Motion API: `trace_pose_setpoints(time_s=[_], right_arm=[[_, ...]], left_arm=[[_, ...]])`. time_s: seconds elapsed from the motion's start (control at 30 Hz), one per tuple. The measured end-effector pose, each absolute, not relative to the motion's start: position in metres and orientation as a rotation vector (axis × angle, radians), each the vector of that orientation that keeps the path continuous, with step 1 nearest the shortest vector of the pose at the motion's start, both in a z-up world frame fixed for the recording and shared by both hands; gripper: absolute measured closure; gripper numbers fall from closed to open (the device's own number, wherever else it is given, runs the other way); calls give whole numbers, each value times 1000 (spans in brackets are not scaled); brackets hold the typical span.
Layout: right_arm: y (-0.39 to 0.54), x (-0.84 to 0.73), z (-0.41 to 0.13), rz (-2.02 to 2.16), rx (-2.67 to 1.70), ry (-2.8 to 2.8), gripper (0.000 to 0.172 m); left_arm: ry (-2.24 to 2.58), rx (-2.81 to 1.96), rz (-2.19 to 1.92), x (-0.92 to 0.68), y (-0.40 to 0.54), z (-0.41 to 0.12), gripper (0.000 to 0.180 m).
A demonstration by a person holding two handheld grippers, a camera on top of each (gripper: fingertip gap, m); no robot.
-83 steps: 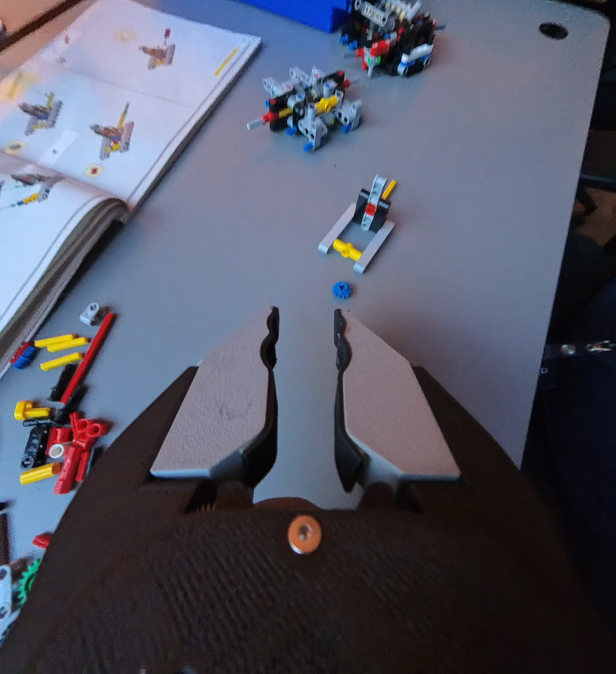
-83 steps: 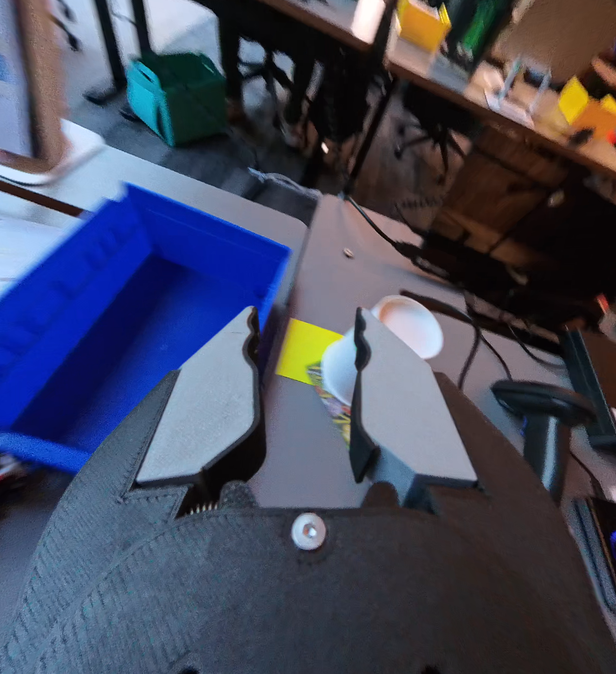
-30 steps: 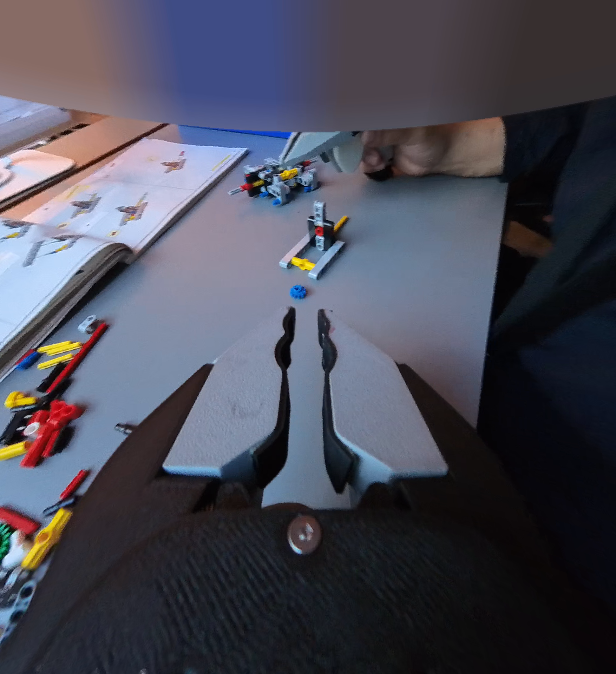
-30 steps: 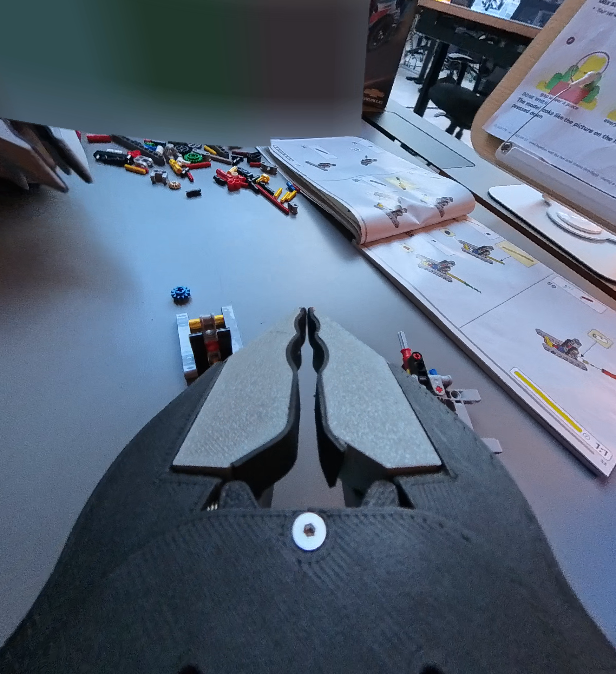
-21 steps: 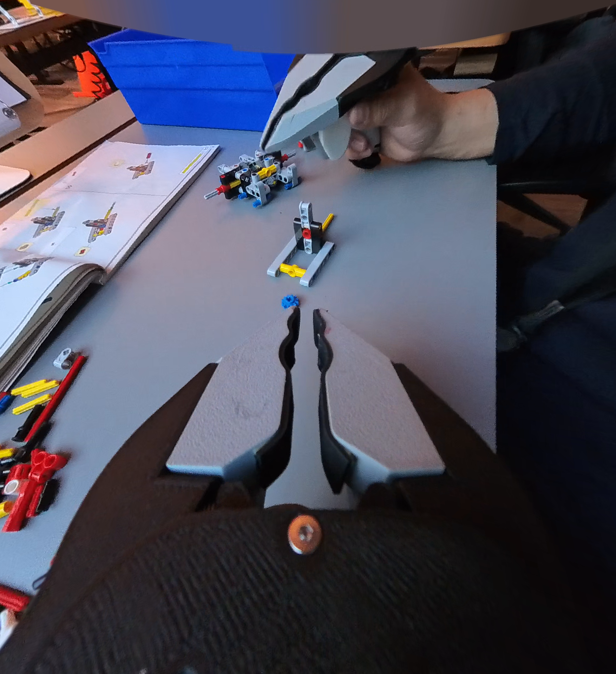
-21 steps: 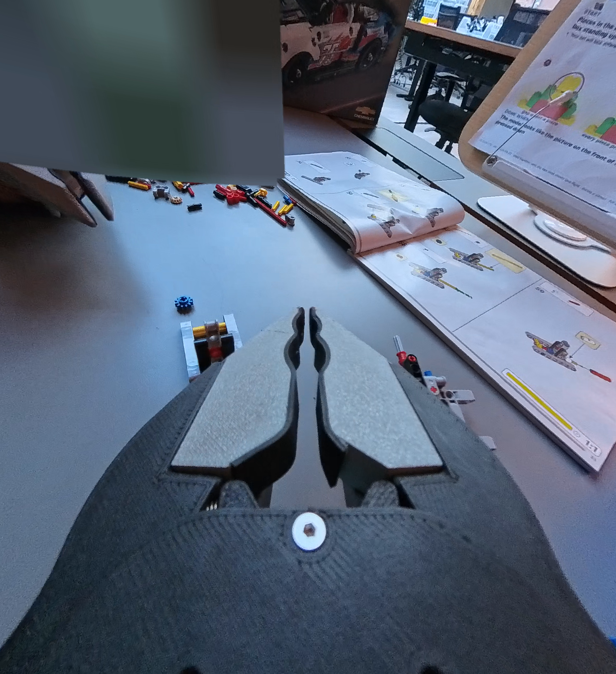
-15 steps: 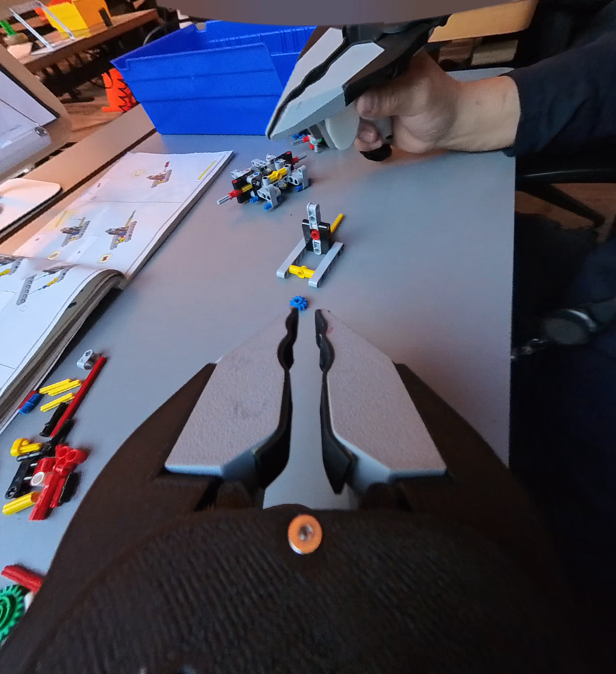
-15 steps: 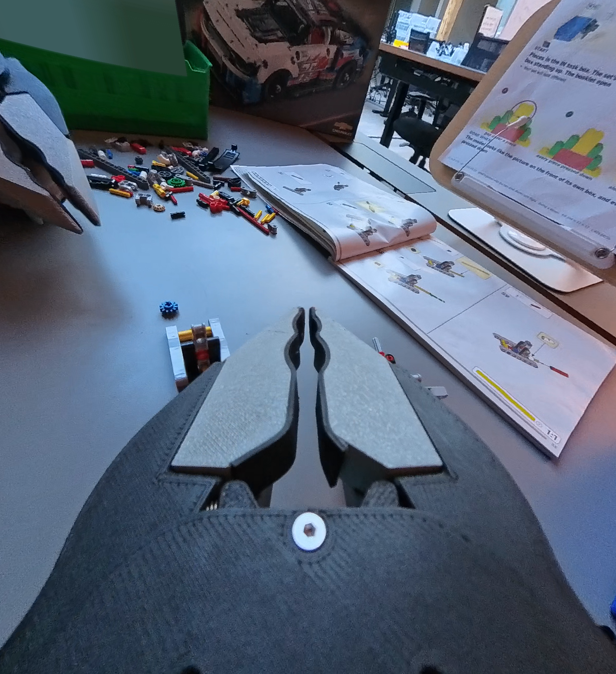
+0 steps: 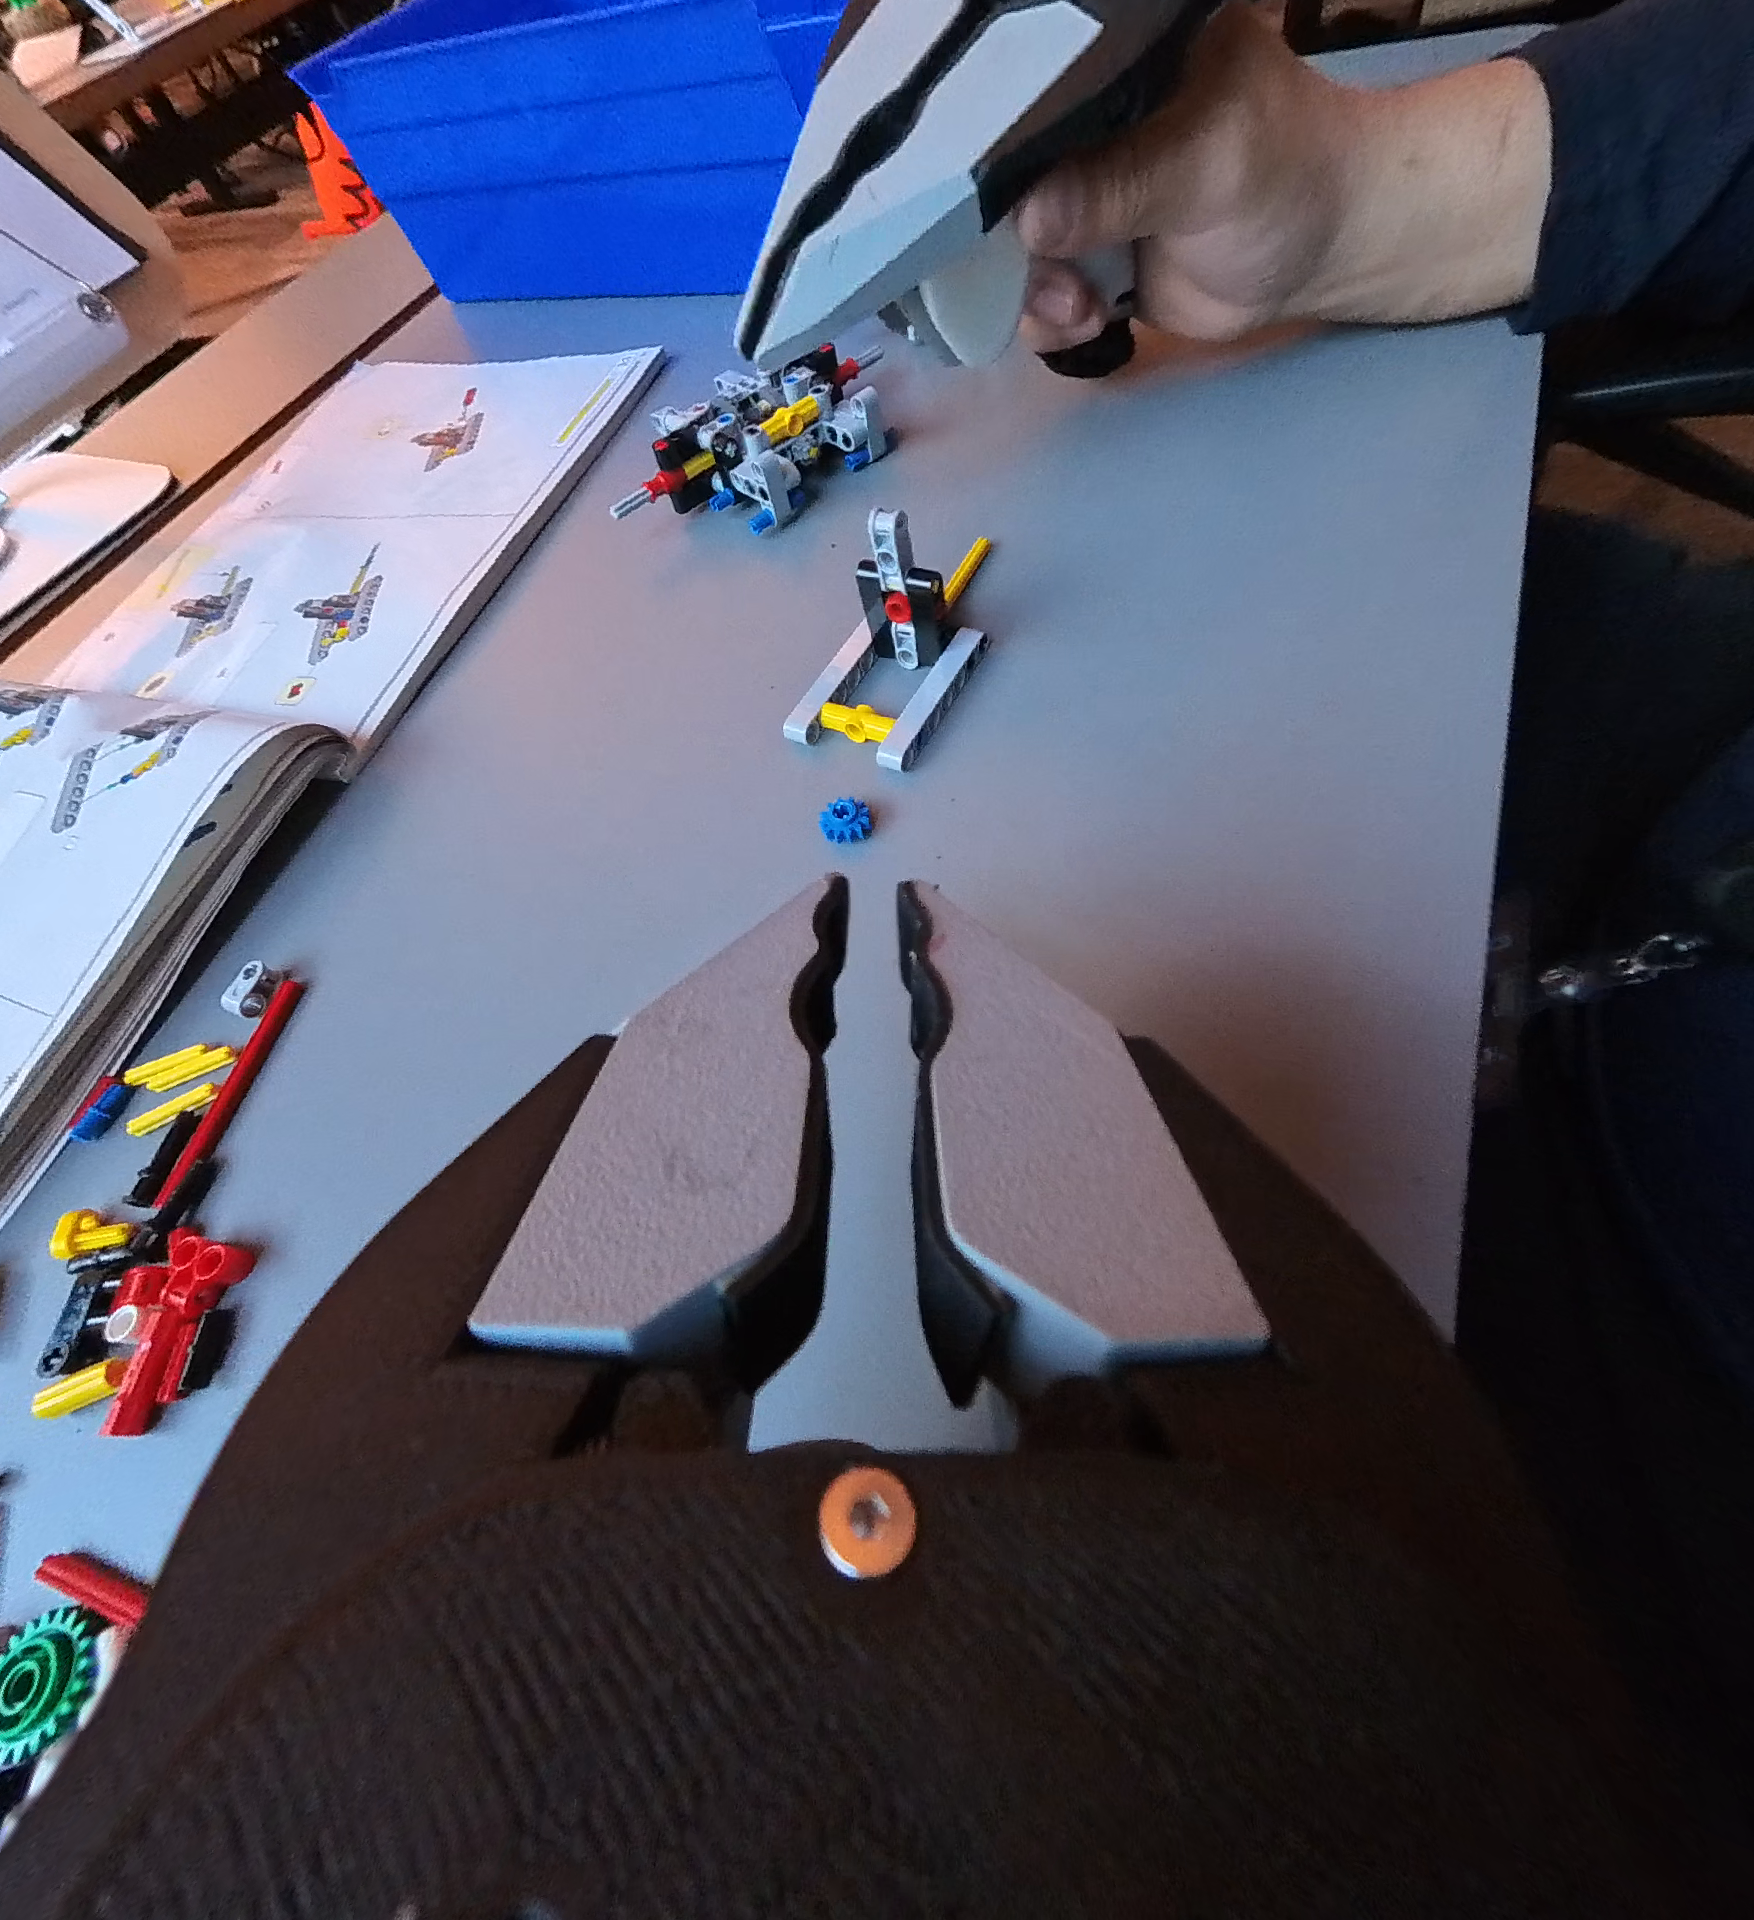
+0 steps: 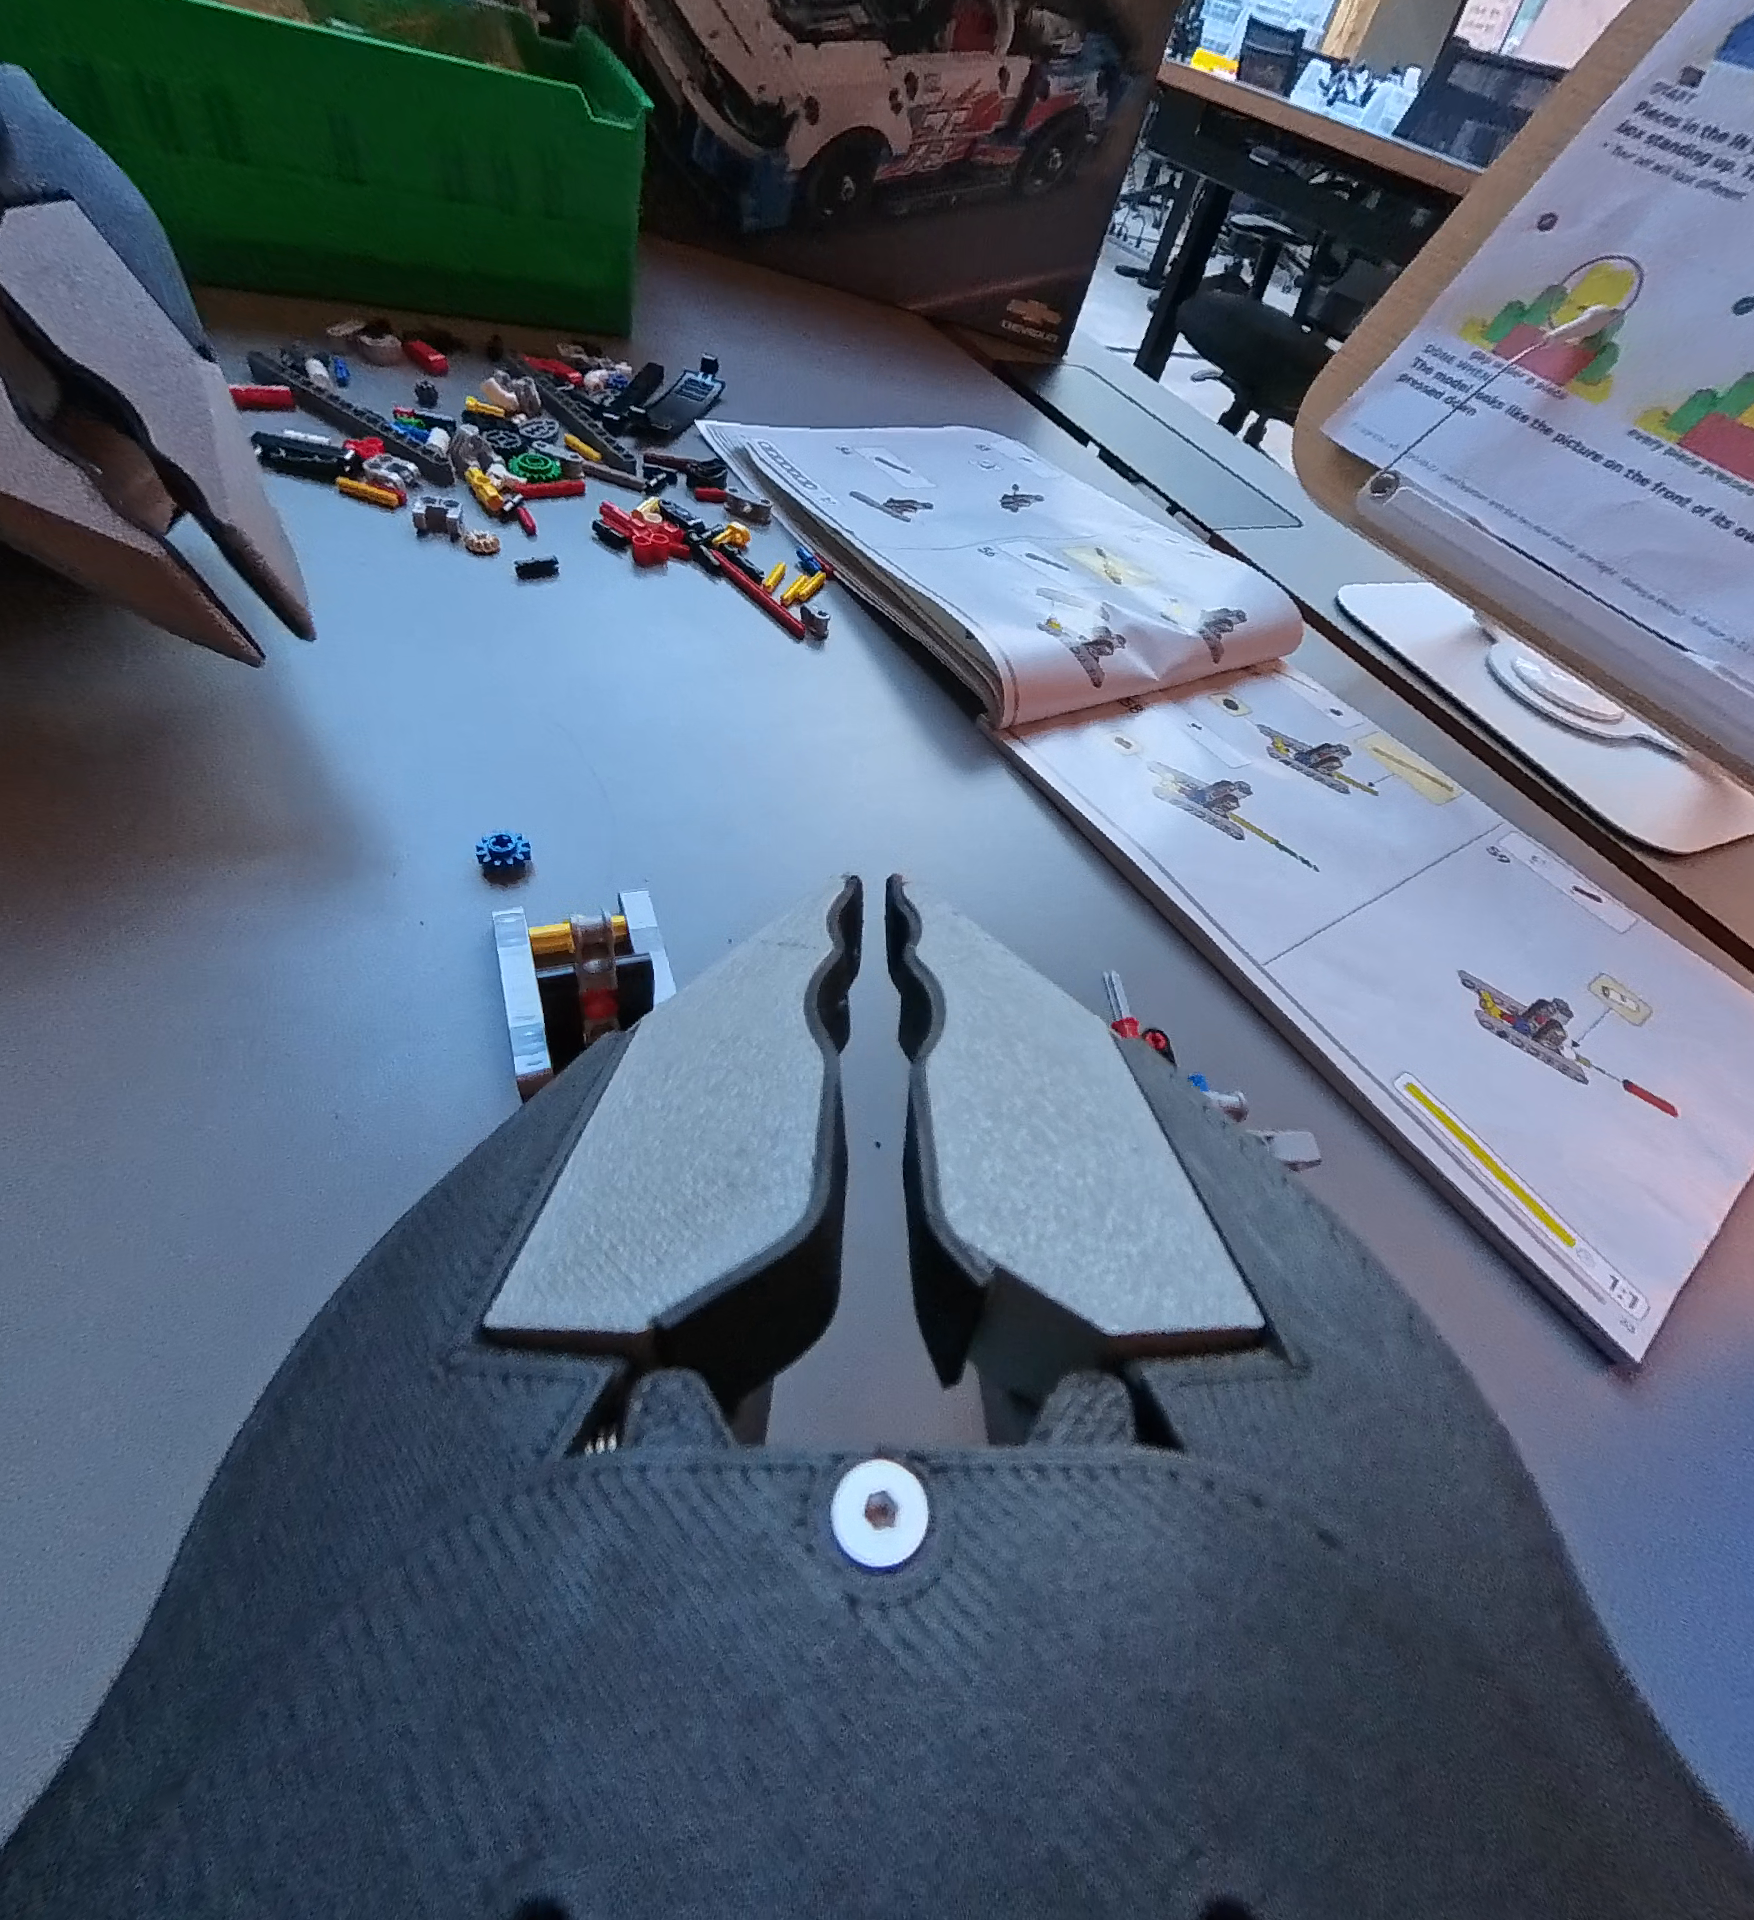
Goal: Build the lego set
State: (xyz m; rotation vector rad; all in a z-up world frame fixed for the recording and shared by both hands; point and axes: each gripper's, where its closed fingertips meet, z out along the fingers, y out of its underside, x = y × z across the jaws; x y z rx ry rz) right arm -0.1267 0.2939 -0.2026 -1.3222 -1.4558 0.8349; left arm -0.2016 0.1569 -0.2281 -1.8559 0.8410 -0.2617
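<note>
**Both grippers bare above the grey table, the blue gear just ahead of your left one**

Your left gripper (image 9: 868, 885) held nothing: its fingertips stood a narrow slit apart with only table (image 9: 1216, 727) showing between them. The small blue toothed plastic gear (image 9: 846, 819) lay flat just beyond those tips, touching neither. Farther ahead on the same line stood the little frame of two grey beams joined by a yellow cross-piece with a black upright block (image 9: 894, 655), and beyond it the larger grey, black and yellow brick assembly (image 9: 764, 442).

Your right gripper (image 10: 874, 881) was clenched with nothing in it; only a hairline remained between its tips. In the left wrist view it hung tip-down (image 9: 764, 348) right over the far edge of that larger assembly; whether it touched, you could not tell from either view. From its own camera, the beam frame (image 10: 582, 977) sat just left of its fingers, and the gear (image 10: 504, 854) a little beyond that.

To your left gripper's left lay the open white instruction booklet (image 9: 229, 623) and a scatter of loose red, yellow and black plastic pieces (image 9: 146, 1247). A blue plastic bin (image 9: 561, 156) stood at the far end.
</note>
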Motion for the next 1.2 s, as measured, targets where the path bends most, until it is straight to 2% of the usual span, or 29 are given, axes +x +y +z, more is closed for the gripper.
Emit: trace_pose_setpoints(time_s=[0.2, 0.43, 0.57, 0.73, 1.0, 1.2], right_arm=[[293, -128, -203, 843, -1319, -1460, 172], [290, -133, -209, 850, -1335, -1482, 172], [287, -136, -212, 859, -1336, -1493, 172], [287, -136, -212, 870, -1341, -1492, 172], [285, -136, -209, 895, -1342, -1481, 172], [278, -139, -214, 874, -1325, -1524, 172]], left_arm=[[813, -1856, -256, -205, 159, -226, 176], [535, -1983, -246, -242, 178, -227, 176], [523, -2066, -1, -292, 186, -221, 175], [417, -2124, 185, -356, 198, -184, 173], [108, -2119, 174, -426, 157, -150, 172], [8, -2139, 194, -451, 133, -154, 172]])
